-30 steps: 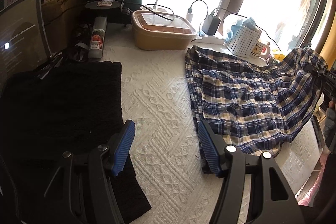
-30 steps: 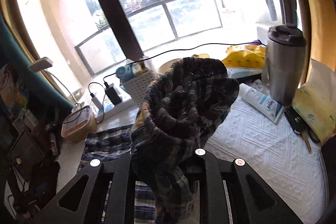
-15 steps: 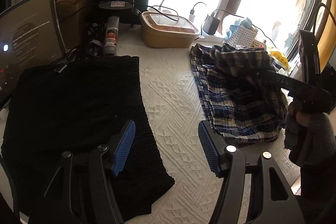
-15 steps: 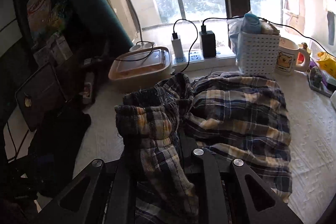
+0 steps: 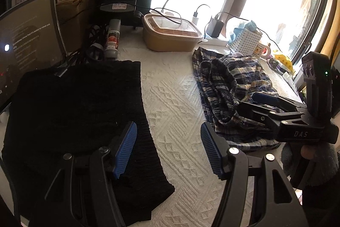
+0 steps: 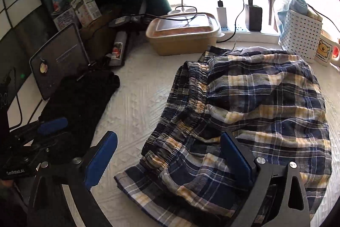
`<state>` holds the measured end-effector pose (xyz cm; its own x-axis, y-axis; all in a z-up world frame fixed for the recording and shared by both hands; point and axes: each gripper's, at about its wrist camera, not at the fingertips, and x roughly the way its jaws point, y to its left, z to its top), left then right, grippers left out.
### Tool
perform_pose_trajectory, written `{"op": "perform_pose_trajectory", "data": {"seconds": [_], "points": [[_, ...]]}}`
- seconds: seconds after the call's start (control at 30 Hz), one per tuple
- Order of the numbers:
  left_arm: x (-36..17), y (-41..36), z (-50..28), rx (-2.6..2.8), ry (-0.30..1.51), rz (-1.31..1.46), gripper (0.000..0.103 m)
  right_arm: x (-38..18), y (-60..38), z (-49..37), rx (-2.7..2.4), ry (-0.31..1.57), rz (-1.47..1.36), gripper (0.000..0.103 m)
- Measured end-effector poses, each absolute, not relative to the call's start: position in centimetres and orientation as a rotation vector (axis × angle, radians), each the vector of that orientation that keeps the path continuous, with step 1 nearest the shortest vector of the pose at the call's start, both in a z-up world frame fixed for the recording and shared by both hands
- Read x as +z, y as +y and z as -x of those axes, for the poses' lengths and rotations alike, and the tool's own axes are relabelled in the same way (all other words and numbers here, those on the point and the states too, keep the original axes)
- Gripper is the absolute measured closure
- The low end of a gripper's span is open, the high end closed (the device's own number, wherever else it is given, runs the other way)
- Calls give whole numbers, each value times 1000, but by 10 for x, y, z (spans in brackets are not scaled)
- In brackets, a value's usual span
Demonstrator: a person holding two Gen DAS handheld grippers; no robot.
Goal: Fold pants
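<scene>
The plaid pants [image 6: 265, 110] lie folded over on themselves on the white table cover, elastic waistband toward the left. My right gripper [image 6: 167, 160] hangs low over their near edge, its jaws opening wide. Fabric lies between and under the pads [image 6: 235, 159], but they do not press on it. From the left wrist view the pants [image 5: 233, 86] are at the right, with the right gripper [image 5: 252, 104] resting against them, held by a gloved hand. My left gripper [image 5: 167, 150] stands open over the table cover with nothing between its fingers. Its left finger is above a folded black garment [image 5: 74, 110].
A tablet [image 5: 29, 46] leans at the left. Along the window sit a spray can [image 5: 112, 39], a tan lidded container [image 5: 172, 35], chargers with cables, a white basket [image 5: 244, 42] and a bear mug [image 6: 324, 50]. White textured cover [image 5: 176, 99] shows between the two garments.
The right gripper carried a bunched part of the plaid pants leftward and down onto the rest of them, then opened and let go. The left gripper kept its place and stayed open.
</scene>
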<state>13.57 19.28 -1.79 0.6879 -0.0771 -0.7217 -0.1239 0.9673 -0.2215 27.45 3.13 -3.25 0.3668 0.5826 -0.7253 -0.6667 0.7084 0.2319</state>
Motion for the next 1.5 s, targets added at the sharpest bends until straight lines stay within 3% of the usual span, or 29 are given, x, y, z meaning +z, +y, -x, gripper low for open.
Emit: {"op": "perform_pose_trajectory", "data": {"seconds": [0.33, 0.67, 0.77, 0.83, 0.9, 1.07, 1.27, 1.4, 1.43, 1.5], "points": [[-11, 145, -182, -67, 818, 183, 41, -3, -61, -289, 706, 803, 3, 5], [-20, 97, -269, -133, 852, 76, 42, -30, -152, -334, 563, 846, -107, 5], [-28, 97, -287, -130, 896, 69, 61, -34, -158, -345, 569, 851, -107, 5], [-32, 97, -294, -138, 910, 64, 68, -36, -158, -350, 576, 850, -100, 5], [-38, 97, -300, -142, 928, 64, 84, -37, -156, -355, 590, 849, -91, 5], [-47, 103, -306, -77, 916, 32, 93, -45, -145, -368, 605, 865, -53, 5], [-48, 124, -306, -42, 918, 42, 93, -63, -131, -370, 576, 919, 64, 5], [-36, 138, -300, -38, 904, 93, 86, -60, -135, -371, 569, 914, 71, 5], [-30, 142, -298, -46, 898, 120, 83, -57, -137, -373, 566, 909, 70, 5], [-18, 145, -297, -12, 875, 114, 60, -49, -141, -379, 560, 886, 69, 5]]}}
